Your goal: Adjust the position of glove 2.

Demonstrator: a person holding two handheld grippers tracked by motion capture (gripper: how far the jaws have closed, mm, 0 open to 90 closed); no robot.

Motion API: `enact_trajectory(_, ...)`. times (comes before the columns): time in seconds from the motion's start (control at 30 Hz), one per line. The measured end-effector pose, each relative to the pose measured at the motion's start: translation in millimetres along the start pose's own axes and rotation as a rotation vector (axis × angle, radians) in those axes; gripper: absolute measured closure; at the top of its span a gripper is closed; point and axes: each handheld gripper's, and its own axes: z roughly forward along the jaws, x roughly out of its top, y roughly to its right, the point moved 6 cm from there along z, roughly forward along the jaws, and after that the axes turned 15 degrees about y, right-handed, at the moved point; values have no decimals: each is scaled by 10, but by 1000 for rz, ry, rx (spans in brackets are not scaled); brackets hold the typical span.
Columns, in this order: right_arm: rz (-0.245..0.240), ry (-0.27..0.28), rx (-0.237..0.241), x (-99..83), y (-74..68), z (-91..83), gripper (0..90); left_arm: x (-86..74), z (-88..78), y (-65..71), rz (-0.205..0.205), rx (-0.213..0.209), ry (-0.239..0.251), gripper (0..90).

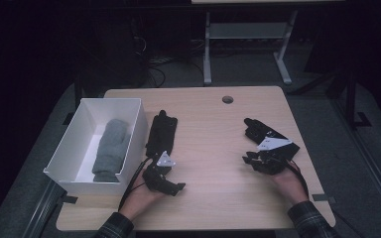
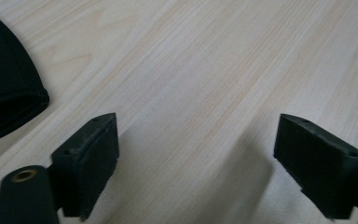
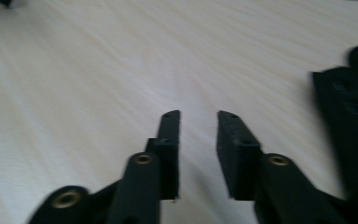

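two grippers sit low over the table [image 1: 213, 198] near you: your left gripper [image 2: 196, 154] has its jaws spread wide over bare wood, your right gripper [image 3: 198, 140] has its jaws drawn close with a narrow gap and nothing between them. one black glove [image 1: 161, 133] lies just beyond the left one, beside the white box [image 1: 74, 181]; another black glove [image 1: 258, 130] lies just past the right one.

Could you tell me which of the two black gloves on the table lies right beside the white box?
It is the left black glove, stretched out flat along the white box, just ahead of the left tool. The other black glove lies far off near the right tool.
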Motion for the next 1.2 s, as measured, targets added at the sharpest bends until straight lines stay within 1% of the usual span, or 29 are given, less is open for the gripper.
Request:
enact_trajectory(0.03, 5, -1, -9, 0, 44, -15, 814, -9, -4, 10, 23, 1, -9, 131)
enact_trajectory(0.07, 12, -5, -25, -2, 122, -36, 860, -16, 2, 19, 34, 5, -4, 131)
enact_trajectory(0.1, 15, -5, -39, -8, 169, -47, 894, -26, -2, 22, 49, 2, 3, 127)
enact_trajectory(0.17, 33, -21, -60, -31, 283, -75, 900, -41, 0, 18, 50, -2, 36, 127)
enact_trajectory(0.2, 34, -34, -71, -44, 337, -89, 900, -50, -2, 13, 54, -8, 57, 126)
enact_trajectory(0.23, 24, -45, -84, -59, 406, -109, 900, -57, -5, 14, 54, -9, 63, 127)
enact_trajectory(0.27, 32, -46, -97, -64, 458, -128, 900, -61, -9, 11, 58, -9, 63, 127)
enact_trajectory(0.3, 37, -47, -103, -69, 502, -149, 900, -66, -11, 16, 53, -6, 72, 128)
enact_trajectory(0.33, 50, -43, -116, -75, 572, -178, 900, -71, -15, 14, 55, -8, 76, 127)
enact_trajectory(0.4, 76, -36, -138, -86, 672, -224, 900, -85, -16, 8, 60, -19, 100, 127)
enact_trajectory(0.43, 85, -33, -141, -92, 703, -238, 900, -88, -16, 8, 56, -22, 110, 128)
enact_trajectory(0.53, 98, -32, -169, -132, 813, -279, 900, -90, -18, 5, 61, -23, 107, 129)
enact_trajectory(0.63, 114, -29, -186, -164, 900, -313, 900, -89, -17, 7, 58, -23, 108, 128)
enact_trajectory(0.7, 124, -35, -187, -191, 931, -316, 900, -89, -17, 7, 59, -23, 108, 128)
enact_trajectory(0.77, 123, -57, -188, -232, 948, -303, 900, -89, -17, 6, 59, -23, 107, 128)
enact_trajectory(0.87, 128, -90, -178, -278, 930, -270, 900, -89, -17, 6, 59, -23, 108, 128)
enact_trajectory(0.93, 112, -108, -169, -294, 908, -244, 900, -89, -17, 7, 59, -23, 108, 128)
enact_trajectory(0.97, 114, -122, -165, -300, 891, -237, 900, -89, -17, 6, 59, -23, 108, 128)
enact_trajectory(1.1, 93, -137, -147, -311, 853, -203, 900, -90, -17, 6, 59, -22, 108, 128)
enact_trajectory(1.2, 95, -141, -132, -310, 818, -192, 900, -89, -18, 7, 58, -23, 107, 128)
